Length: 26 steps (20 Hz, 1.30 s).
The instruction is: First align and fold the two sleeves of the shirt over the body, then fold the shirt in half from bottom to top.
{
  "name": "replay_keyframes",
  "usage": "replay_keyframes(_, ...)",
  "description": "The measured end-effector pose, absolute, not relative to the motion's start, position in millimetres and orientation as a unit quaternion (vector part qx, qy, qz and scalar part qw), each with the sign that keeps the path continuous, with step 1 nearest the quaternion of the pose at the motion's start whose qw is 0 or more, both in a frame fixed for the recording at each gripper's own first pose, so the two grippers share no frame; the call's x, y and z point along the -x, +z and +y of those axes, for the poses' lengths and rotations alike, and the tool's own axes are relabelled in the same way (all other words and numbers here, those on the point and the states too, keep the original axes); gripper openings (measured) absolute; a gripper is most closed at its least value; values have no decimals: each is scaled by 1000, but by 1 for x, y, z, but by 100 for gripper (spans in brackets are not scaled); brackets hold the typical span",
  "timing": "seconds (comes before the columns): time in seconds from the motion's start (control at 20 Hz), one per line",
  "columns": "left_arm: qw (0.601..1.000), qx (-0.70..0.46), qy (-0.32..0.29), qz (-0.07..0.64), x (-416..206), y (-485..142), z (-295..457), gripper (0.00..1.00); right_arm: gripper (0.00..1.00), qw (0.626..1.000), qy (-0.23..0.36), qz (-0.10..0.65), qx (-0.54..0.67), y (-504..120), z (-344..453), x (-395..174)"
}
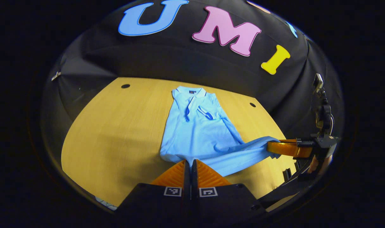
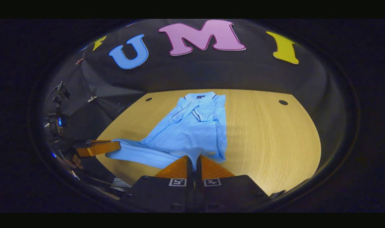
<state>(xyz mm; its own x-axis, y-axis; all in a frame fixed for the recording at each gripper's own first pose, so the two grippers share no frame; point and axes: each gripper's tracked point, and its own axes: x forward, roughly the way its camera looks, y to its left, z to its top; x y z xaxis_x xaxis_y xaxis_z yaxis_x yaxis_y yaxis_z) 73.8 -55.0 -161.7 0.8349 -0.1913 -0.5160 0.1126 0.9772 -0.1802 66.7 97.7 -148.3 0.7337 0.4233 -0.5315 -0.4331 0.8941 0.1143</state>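
With both sleeves folded over the shirt (image 1: 195,133), which lies mid-table (image 1: 116,126) with its collar toward the far edge, and your left gripper (image 1: 190,165) and right gripper (image 2: 195,161) each clamped on a hem corner, lift both evenly toward the collar.

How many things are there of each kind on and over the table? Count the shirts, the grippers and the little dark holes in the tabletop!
Shirts: 1, the blue shirt
Grippers: 2, the left gripper and the right gripper
Holes in the table: 2, one hole and another hole
Total: 5
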Motion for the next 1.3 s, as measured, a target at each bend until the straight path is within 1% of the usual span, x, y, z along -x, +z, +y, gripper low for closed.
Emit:
replay_keyframes(0.05, 957, 69, -81, 268, -86, -149, -56, 6, 5, 933, 233, 276, 5, -136, 101, -80)
replay_keyframes(0.1, 959, 64, -83, 262, -99, -137, -57, 6, 0, 934, 236, 270, 3, -124, 105, -93)
replay_keyframes(0.15, 962, 56, -86, 254, -111, -126, -57, 6, 5, 935, 238, 263, 4, -114, 109, -106)
replay_keyframes(0.2, 964, 48, -90, 245, -124, -114, -57, 6, 0, 936, 241, 255, 4, -105, 113, -120)
replay_keyframes(0.3, 968, 44, -94, 230, -152, -92, -56, 6, 7, 936, 247, 249, -4, -90, 124, -145)
replay_keyframes(0.35, 970, 44, -94, 221, -167, -80, -54, 6, 5, 937, 249, 243, -6, -81, 129, -158)
replay_keyframes(0.4, 972, 40, -93, 214, -181, -71, -50, 6, 0, 939, 251, 237, -5, -74, 134, -172)
replay_keyframes(0.45, 974, 24, -88, 207, -198, -61, -42, 6, 0, 940, 252, 230, -5, -66, 138, -186)
replay_keyframes(0.5, 975, 12, -85, 203, -213, -54, -35, 6, 5, 941, 253, 223, -6, -58, 143, -201)
replay_keyframes(0.6, 977, 9, -85, 195, -241, -40, -29, 6, 5, 945, 255, 205, -2, -38, 154, -236)
replay_keyframes(0.65, 977, 13, -86, 192, -254, -35, -27, 6, 11, 947, 254, 197, 0, -32, 157, -249)
replay_keyframes(0.7, 978, 13, -84, 190, -267, -32, -26, 6, 11, 948, 253, 191, 0, -25, 161, -261)
replay_keyframes(0.75, 979, 10, -83, 187, -279, -27, -22, 6, 0, 949, 253, 188, -1, -22, 164, -274)
replay_keyframes(0.85, 980, -1, -80, 183, -306, -24, -16, 6, 5, 950, 250, 185, -2, -19, 170, -299)
replay_keyframes(0.9, 980, -4, -78, 184, -319, -24, -15, 6, 11, 951, 247, 185, 1, -21, 171, -313)
replay_keyframes(1.05, 981, -13, -78, 178, -368, -27, -9, 6, 11, 954, 238, 183, 2, -27, 175, -355)
replay_keyframes(1.1, 981, -16, -75, 176, -385, -31, -6, 6, 5, 956, 232, 181, 3, -30, 175, -371)
replay_keyframes(1.3, 984, -13, -67, 163, -452, -53, 1, 6, 5, 962, 212, 171, 17, -53, 170, -432)
